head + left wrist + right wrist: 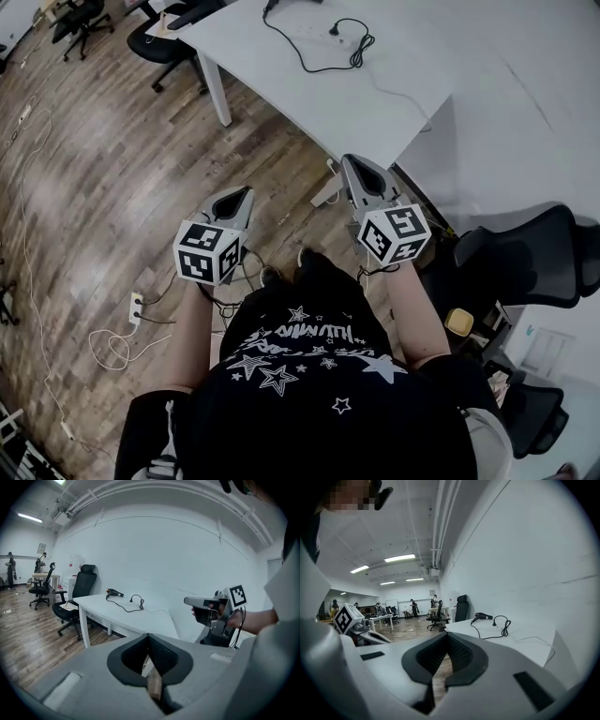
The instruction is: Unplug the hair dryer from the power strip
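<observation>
Well ahead, the hair dryer lies on the white table, cord looping toward you, plug seemingly loose. Your right gripper is nearer than your left gripper; both are closed and empty.

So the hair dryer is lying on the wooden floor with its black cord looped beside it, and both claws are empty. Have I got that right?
Not quite: the hair dryer lies on the white table, not the floor, as the left gripper view shows. Its black cord is looped beside it, and the left claw and right claw are both empty.
</observation>
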`<action>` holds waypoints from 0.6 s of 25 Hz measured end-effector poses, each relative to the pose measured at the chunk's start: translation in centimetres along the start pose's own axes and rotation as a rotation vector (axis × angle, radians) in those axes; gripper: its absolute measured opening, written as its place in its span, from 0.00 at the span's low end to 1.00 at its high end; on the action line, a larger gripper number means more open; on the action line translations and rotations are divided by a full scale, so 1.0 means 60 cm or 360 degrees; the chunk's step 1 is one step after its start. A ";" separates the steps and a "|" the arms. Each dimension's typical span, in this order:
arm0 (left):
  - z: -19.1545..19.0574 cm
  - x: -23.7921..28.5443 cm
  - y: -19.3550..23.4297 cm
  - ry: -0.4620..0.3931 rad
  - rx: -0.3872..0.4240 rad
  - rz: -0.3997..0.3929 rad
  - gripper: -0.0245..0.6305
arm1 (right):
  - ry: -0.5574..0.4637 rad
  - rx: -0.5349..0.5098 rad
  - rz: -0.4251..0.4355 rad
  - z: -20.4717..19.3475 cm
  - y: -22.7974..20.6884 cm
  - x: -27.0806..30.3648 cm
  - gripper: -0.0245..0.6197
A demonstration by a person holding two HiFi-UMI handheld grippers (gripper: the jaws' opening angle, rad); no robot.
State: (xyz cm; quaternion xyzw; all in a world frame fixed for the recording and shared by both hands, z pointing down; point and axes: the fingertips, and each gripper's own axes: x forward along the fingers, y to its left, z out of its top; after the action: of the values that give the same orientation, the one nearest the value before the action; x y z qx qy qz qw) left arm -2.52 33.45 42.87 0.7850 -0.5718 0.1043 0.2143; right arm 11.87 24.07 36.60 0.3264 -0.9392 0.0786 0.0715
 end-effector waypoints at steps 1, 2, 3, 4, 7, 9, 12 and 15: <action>0.001 -0.002 0.003 -0.0006 -0.0002 -0.0006 0.05 | 0.0010 0.0007 -0.0014 -0.004 -0.001 -0.001 0.05; 0.003 -0.003 0.004 -0.0012 -0.0006 -0.0016 0.05 | 0.0016 0.0014 -0.0025 -0.007 -0.004 -0.001 0.05; 0.004 -0.003 0.006 -0.0016 -0.0011 -0.0022 0.05 | 0.0019 0.0024 -0.0035 -0.008 -0.007 -0.001 0.05; 0.005 -0.001 0.008 -0.0017 -0.0014 -0.0023 0.05 | 0.0018 0.0038 -0.0042 -0.008 -0.011 0.001 0.05; 0.002 0.009 0.021 -0.0003 -0.0032 -0.0001 0.05 | 0.0011 0.0084 -0.0047 -0.009 -0.022 0.016 0.05; 0.001 0.018 0.031 0.0004 -0.0052 0.0009 0.05 | 0.0010 0.0095 -0.0039 -0.011 -0.027 0.034 0.05; 0.001 0.033 0.053 0.0018 -0.0064 0.0026 0.05 | 0.0016 0.0095 -0.0009 -0.011 -0.034 0.076 0.05; 0.019 0.054 0.083 0.0013 -0.0084 0.0064 0.05 | 0.0005 0.0111 0.0015 0.002 -0.050 0.121 0.05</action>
State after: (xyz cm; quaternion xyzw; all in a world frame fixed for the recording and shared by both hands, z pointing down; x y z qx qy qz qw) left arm -6.27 28.89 44.28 0.7669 -0.5893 0.0967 0.2350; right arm 8.06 17.34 38.15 0.3240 -0.9374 0.1121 0.0613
